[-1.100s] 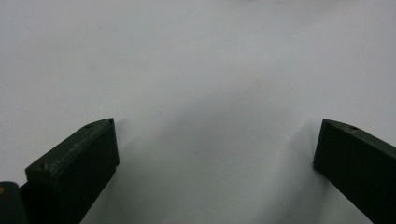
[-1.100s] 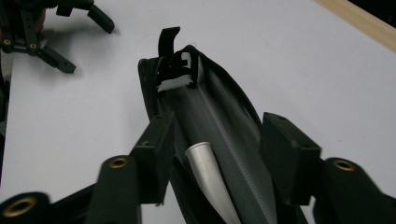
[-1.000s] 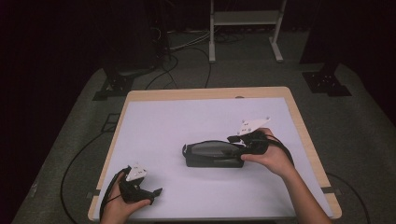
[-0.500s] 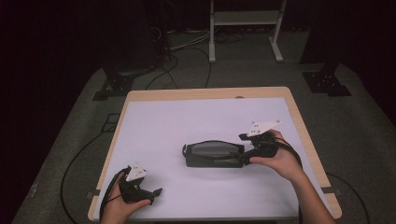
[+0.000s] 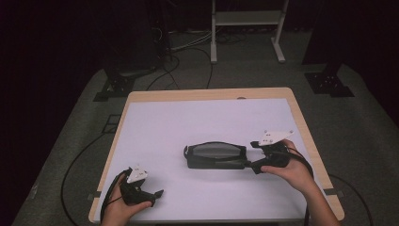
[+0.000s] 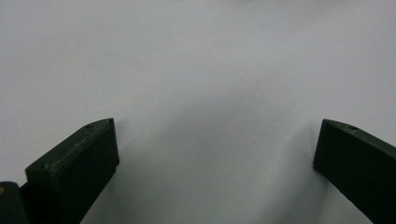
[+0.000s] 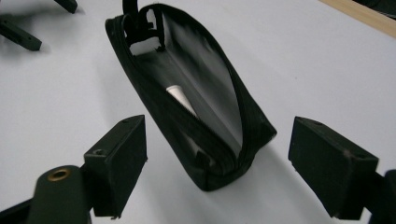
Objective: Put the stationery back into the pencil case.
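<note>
Mid-table, slightly right: black pouch, unzipped, white tube inside. Your right gripper just beside its right end, jaws apart, empty. Left gripper near-left, jaws apart. Pouch soft, light, floppy; pinch zipper rim.

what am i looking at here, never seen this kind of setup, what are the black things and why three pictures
A person sits at a table with a white surface and holds a hand tool in each hand: tongs with two black jaws.

The high view looks down from above. The left tongs rest near the front left corner; the right tongs point at a black zip pouch lying in the middle.

The other two pictures come from small cameras riding on the tongs themselves. In the left gripper view the left tongs stand open over bare white surface. In the right gripper view the right tongs are open, one jaw on each side of the pouch's near end, and hold nothing. The pouch is unzipped, with something white inside.
</note>
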{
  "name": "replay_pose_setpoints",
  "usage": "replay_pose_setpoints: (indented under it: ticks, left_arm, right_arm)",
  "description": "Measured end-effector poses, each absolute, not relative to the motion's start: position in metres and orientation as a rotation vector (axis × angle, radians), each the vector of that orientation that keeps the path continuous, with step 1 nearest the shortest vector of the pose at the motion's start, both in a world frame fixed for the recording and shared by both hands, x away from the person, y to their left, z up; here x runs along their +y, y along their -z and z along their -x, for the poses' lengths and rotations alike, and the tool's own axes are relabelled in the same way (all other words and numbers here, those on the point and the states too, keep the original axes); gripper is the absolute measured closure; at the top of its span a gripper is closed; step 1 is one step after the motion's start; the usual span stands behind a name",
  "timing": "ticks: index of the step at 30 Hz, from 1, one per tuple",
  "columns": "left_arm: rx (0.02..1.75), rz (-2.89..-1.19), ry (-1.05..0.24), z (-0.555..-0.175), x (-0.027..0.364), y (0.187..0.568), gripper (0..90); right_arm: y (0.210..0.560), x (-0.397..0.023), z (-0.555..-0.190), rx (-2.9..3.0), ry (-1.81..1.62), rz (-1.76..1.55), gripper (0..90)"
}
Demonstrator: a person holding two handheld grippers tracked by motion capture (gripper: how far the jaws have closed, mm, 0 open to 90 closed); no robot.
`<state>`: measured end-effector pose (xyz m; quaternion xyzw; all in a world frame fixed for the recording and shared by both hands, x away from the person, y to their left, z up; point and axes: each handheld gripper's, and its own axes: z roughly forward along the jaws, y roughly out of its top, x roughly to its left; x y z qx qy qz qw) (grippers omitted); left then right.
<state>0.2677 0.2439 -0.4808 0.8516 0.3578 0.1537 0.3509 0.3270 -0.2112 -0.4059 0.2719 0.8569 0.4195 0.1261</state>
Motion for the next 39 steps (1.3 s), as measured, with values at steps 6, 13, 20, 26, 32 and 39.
replay_pose_setpoints:
  ticks: [6,13,20,26,32,39]
  left_arm:
    - [0.926,-2.205,-0.399,-0.268,0.244,0.481,0.0]
    - [0.926,-2.205,-0.399,-0.268,0.244,0.481,0.0]
    - [0.926,-2.205,-0.399,-0.268,0.244,0.481,0.0]
    - [0.925,-2.205,-0.4,-0.268,0.244,0.481,0.0]
    - [0.925,-2.205,-0.4,-0.268,0.244,0.481,0.0]
    - [0.925,-2.205,-0.4,-0.268,0.244,0.481,0.0]
  right_arm:
    - [0.414,-0.22,-0.319,2.491,-1.209,-0.819,18.8]
    - [0.424,-0.234,-0.308,2.482,-1.195,-0.864,18.7]
    - [0.434,-0.248,-0.297,2.47,-1.181,-0.916,18.3]
    - [0.443,-0.257,-0.292,2.473,-1.149,-0.946,18.3]
    - [0.453,-0.268,-0.286,2.465,-1.106,-0.989,18.3]
    - [0.463,-0.282,-0.277,2.452,-1.07,-1.036,18.2]
